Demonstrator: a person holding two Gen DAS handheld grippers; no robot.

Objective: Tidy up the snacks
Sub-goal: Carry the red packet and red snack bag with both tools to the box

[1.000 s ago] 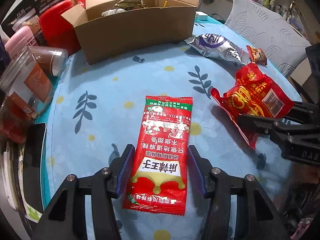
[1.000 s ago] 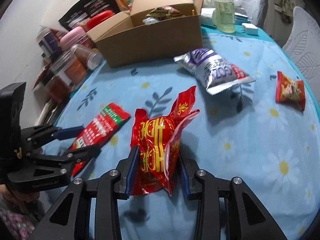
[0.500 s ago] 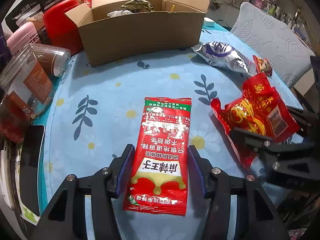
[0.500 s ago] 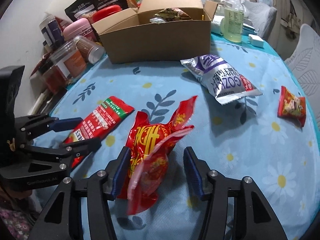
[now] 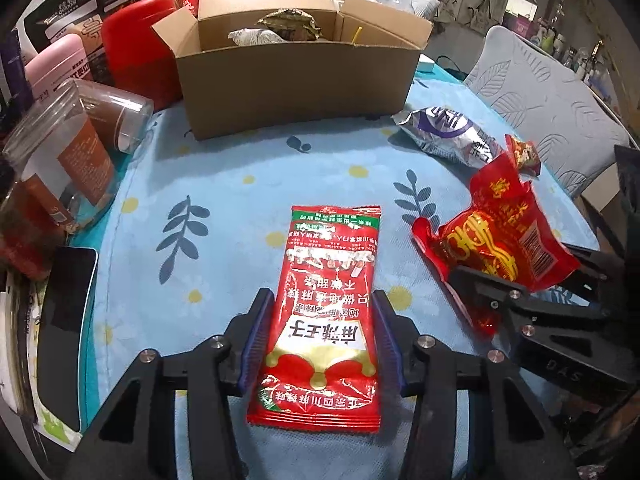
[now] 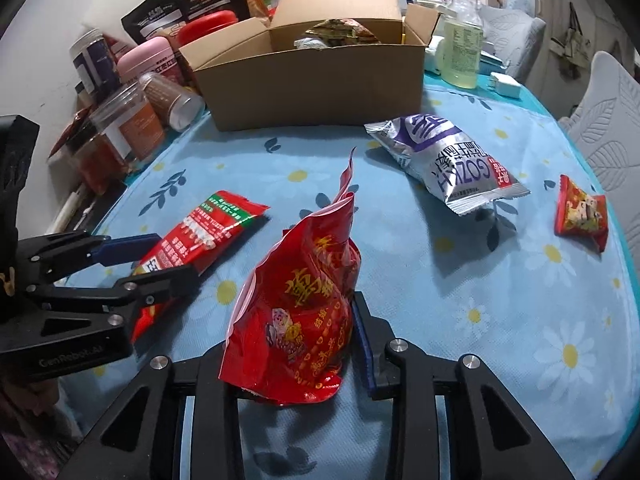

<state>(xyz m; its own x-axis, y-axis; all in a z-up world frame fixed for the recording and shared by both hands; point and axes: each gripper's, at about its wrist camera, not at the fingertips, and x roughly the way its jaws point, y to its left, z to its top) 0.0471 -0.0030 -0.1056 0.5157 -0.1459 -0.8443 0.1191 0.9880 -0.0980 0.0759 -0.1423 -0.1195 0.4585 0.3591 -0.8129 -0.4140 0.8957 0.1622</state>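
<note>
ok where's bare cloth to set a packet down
Free: between the flat red packet and the cardboard box, and near the right edge, below the small red packet. Crowded: jars along the left edge.

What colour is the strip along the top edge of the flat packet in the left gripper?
Green, above the red flat packet; clearest in the left wrist view.

Two wrist cams, both fisheye, tilted steeply down & close over the counter [image 5: 224, 184], facing the box [image 5: 296, 80] at the back. Left cam sits left of the right one. Both see the box, flat red pack [image 5: 328, 288] and crinkled red bag [image 6: 304, 304]; each catches the other's claw at its edge.
</note>
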